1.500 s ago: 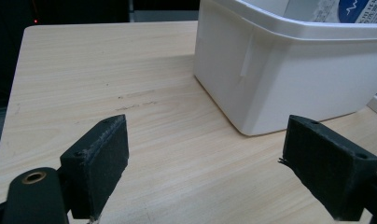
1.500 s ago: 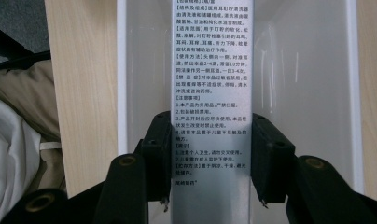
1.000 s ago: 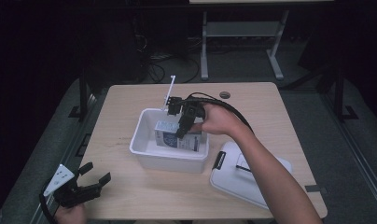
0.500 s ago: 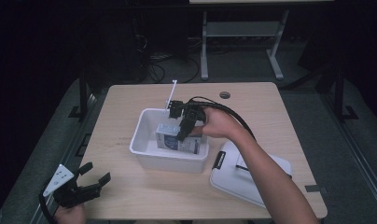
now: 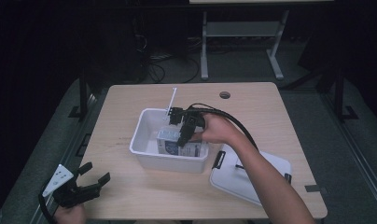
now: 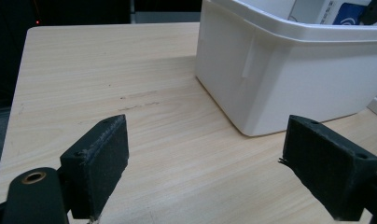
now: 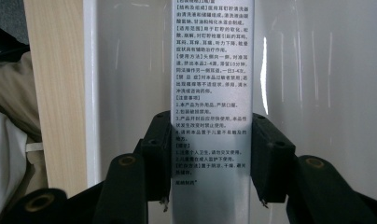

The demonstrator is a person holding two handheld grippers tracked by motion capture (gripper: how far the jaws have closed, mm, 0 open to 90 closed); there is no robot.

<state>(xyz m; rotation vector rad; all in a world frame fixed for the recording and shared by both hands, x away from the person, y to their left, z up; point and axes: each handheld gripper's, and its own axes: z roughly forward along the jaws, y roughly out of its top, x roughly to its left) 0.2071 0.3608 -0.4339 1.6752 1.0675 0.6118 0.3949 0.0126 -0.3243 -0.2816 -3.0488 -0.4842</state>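
White plastic rectangular bin (image 5: 149,156) = landmark, mid-table on pale wood tabletop (image 5: 130,100). R gripper (image 5: 183,138) reaches down inside the bin; its black pads (image 7: 269,156) clamp both sides of a small white-and-blue printed carton (image 5: 170,140), which sits within the bin walls. L gripper (image 6: 207,170) near the bin's outer corner, low at table edge, jaws wide apart, nothing between. White lid w/ black latches (image 5: 270,164) lies just beside the bin.

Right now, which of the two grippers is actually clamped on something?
The right gripper, down inside the white bin: its pads press both sides of a printed box. The left gripper hangs wide open over bare table, beside the bin.
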